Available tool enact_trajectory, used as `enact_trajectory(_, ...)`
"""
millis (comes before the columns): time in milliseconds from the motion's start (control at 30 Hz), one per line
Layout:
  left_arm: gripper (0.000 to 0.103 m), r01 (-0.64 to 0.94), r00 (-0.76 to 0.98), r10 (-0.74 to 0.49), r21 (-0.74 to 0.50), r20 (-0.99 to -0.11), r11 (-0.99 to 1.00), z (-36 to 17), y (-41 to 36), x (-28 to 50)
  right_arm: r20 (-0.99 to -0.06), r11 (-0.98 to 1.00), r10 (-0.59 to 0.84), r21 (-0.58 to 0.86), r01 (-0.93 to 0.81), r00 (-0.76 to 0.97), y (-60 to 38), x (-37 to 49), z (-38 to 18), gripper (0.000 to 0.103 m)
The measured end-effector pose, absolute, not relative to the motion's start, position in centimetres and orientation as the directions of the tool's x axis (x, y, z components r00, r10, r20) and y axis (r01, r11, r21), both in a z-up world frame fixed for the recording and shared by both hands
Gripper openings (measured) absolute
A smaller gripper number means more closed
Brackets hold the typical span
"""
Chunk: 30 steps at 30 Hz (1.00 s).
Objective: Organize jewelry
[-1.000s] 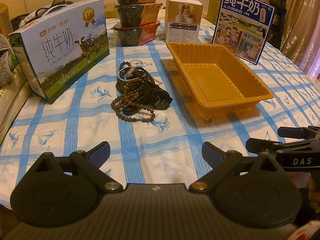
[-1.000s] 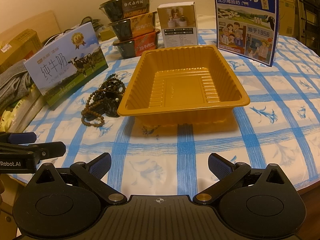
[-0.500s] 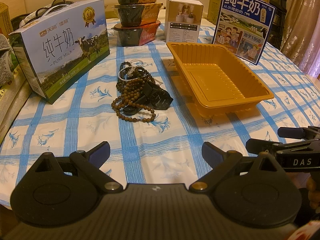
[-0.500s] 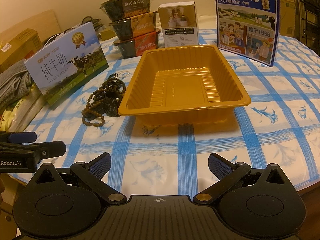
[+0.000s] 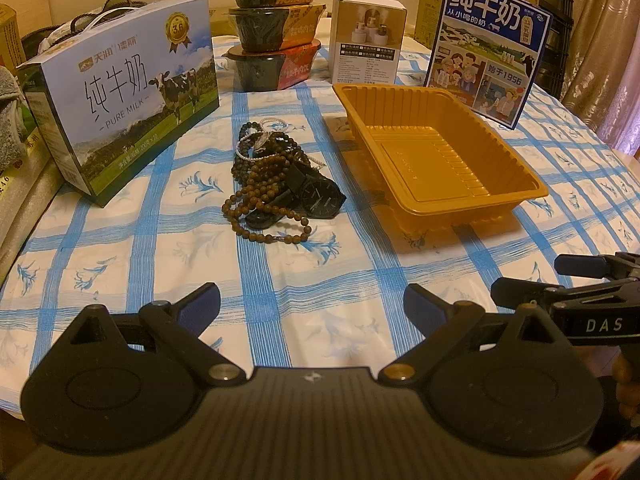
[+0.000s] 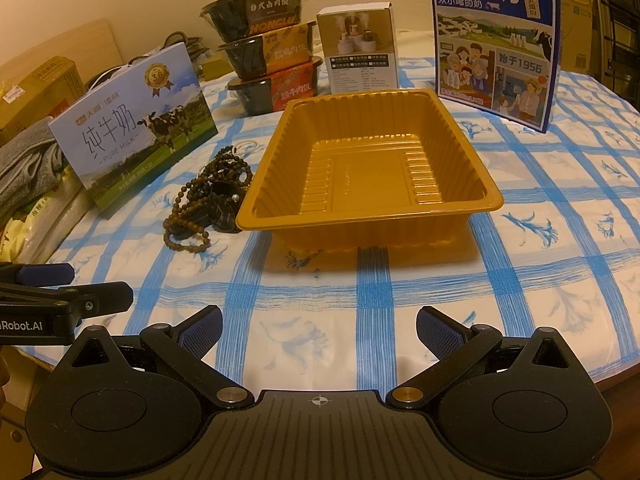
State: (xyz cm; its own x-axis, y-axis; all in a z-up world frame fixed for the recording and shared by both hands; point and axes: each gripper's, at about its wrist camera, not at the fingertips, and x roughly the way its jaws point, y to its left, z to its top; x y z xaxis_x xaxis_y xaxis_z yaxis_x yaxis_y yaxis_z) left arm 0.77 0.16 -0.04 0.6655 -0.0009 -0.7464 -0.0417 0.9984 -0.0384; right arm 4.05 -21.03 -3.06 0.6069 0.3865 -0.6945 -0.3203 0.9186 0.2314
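the jewelry pile (image 5: 276,178) is lying straight ahead of the left gripper (image 5: 312,300), beside the empty orange tray (image 5: 516,168). both the left one and the right gripper (image 6: 320,330) are sitting wide and holding nothing. the left is looking nearer.

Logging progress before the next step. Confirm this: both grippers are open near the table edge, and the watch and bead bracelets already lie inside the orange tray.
One thing is wrong: the orange tray is empty. The right wrist view shows the watch and bead bracelets piled on the tablecloth beside it. Both the left gripper and right gripper are open.
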Motion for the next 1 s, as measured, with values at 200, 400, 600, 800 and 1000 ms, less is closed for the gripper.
enact_trajectory(200, 0.098, -0.043, 0.666, 0.001, -0.038, -0.746, 0.998, -0.1, 0.2, 0.8, -0.694, 0.919, 0.385, 0.229, -0.321, 0.608, -20.9, 4.2, -3.3, 0.103)
enact_trajectory(400, 0.098, -0.043, 0.668, -0.006, -0.047, -0.744, 0.998, -1.0, 0.4, 1.3, -0.644, 0.940, 0.341, 0.243, -0.240, 0.685, -22.1, 4.4, -3.7, 0.103)
enact_trajectory(600, 0.098, -0.042, 0.667, -0.013, -0.055, -0.745, 0.998, -1.8, 0.9, 2.5, -0.492, 0.928, 0.290, 0.353, -0.116, 0.821, -25.4, 4.4, -3.8, 0.103)
enact_trajectory(800, 0.098, -0.043, 0.679, -0.013, -0.058, -0.734, 0.997, -2.6, 1.0, 3.8, -0.402, 0.933, 0.220, 0.354, -0.071, 0.889, -26.5, 5.7, -4.5, 0.102)
enact_trajectory(1000, 0.098, -0.046, 0.690, -0.011, -0.059, -0.724, 0.997, -3.3, 0.9, 5.5, -0.373, 0.936, 0.162, 0.351, -0.023, 0.914, -27.7, 8.6, -6.1, 0.090)
